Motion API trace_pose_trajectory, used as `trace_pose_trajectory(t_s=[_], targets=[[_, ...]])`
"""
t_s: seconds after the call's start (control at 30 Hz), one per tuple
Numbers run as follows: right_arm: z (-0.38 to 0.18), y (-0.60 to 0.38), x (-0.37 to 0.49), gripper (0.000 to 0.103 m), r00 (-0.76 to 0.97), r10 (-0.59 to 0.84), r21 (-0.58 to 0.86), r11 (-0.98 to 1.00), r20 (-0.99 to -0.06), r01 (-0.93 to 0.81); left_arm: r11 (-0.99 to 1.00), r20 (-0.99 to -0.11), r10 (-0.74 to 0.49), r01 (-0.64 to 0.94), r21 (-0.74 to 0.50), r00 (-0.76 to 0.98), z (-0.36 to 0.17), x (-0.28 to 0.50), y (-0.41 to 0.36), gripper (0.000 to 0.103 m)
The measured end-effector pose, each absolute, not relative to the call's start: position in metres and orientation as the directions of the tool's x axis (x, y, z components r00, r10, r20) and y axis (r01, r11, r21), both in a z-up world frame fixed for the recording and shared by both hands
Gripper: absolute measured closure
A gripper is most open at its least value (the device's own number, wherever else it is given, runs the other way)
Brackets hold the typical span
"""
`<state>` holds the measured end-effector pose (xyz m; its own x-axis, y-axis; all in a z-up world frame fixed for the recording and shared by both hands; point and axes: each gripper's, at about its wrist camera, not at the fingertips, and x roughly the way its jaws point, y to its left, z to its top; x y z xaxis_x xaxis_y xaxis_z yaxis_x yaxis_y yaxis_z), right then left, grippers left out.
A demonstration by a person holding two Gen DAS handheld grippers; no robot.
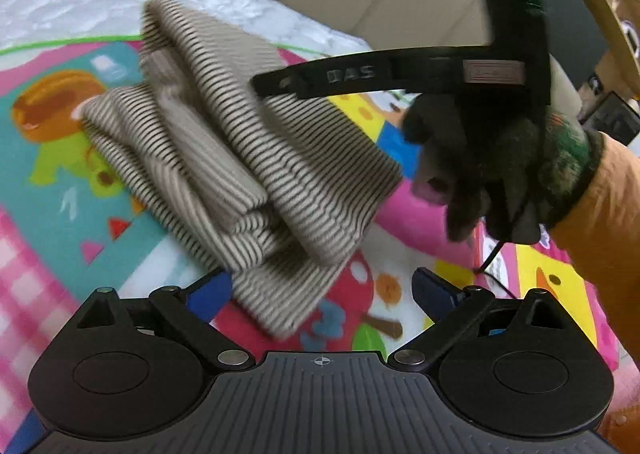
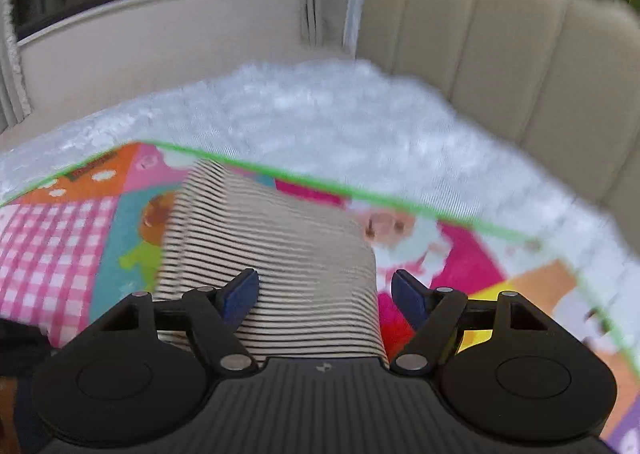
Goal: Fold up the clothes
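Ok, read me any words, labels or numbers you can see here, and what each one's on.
"DAS": raised letters on the right gripper's black finger.
Grey label further along that finger: too blurred to read.
Dark sign on the colourful play mat's orange corner: too blurred to read.

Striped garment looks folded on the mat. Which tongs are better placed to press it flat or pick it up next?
Probably the right tongs: they hang open directly over the striped garment, cloth showing between the fingers. The left tongs, also open, sit only at the garment's near corner.
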<state>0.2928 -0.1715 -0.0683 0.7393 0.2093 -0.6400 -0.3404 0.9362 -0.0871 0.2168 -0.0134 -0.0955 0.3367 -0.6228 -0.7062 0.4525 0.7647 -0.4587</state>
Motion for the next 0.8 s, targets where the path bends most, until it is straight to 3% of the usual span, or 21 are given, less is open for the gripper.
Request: trace_pose_trajectory(t_s=[0.1,0.23,0.33,0.4,0.43,0.47,0.53,0.67,0.8], targets=[[-0.06,-0.149,0.253,0.029,0.775,0.262,-0.107,0.915,-0.575,-0.39,0.869,-0.776,-0.491,0.29,-0.401,0.397,-0.094,0.228,0.014,0.004],[-0.078,-0.109,0.227,0.031,0.759,0.271,-0.14,0.893,-0.591,-0.428,0.94,-0.8,-0.321,0.067,-0.335,0.507,-0.093,0.244,0.062,0.008],[-0.1,-0.092,0.23,0.031,0.763,0.205,-0.224,0.881,-0.612,-0.416,0.933,-0.786,-0.286,-0.026,-0.358,0.548,-0.091,0.251,0.089,0.01],[-0.108,-0.095,0.234,0.04,0.767,0.175,-0.243,0.885,-0.617,-0.397,0.927,-0.779,-0.286,-0.044,-0.371,0.558,-0.09,0.251,0.099,0.009],[-0.105,-0.103,0.239,0.049,0.757,0.185,-0.201,0.9,-0.627,-0.387,0.925,-0.777,-0.287,-0.049,-0.377,0.56,-0.091,0.251,0.103,0.009],[-0.101,-0.114,0.242,0.066,0.749,0.191,-0.163,0.914,-0.634,-0.372,0.921,-0.774,-0.293,-0.053,-0.387,0.561,-0.092,0.25,0.106,0.009],[-0.091,-0.124,0.243,0.08,0.738,0.206,-0.149,0.911,-0.642,-0.384,0.912,-0.769,-0.305,-0.06,-0.406,0.562,-0.093,0.251,0.108,0.009],[-0.069,-0.123,0.216,0.082,0.726,0.272,-0.156,0.873,-0.632,-0.463,0.894,-0.739,-0.353,-0.025,-0.447,0.574,-0.093,0.256,0.108,0.009],[-0.083,-0.1,0.192,0.082,0.68,0.3,-0.181,0.821,-0.669,-0.541,0.87,-0.677,-0.438,0.09,-0.484,0.591,-0.072,0.256,0.085,0.009]])
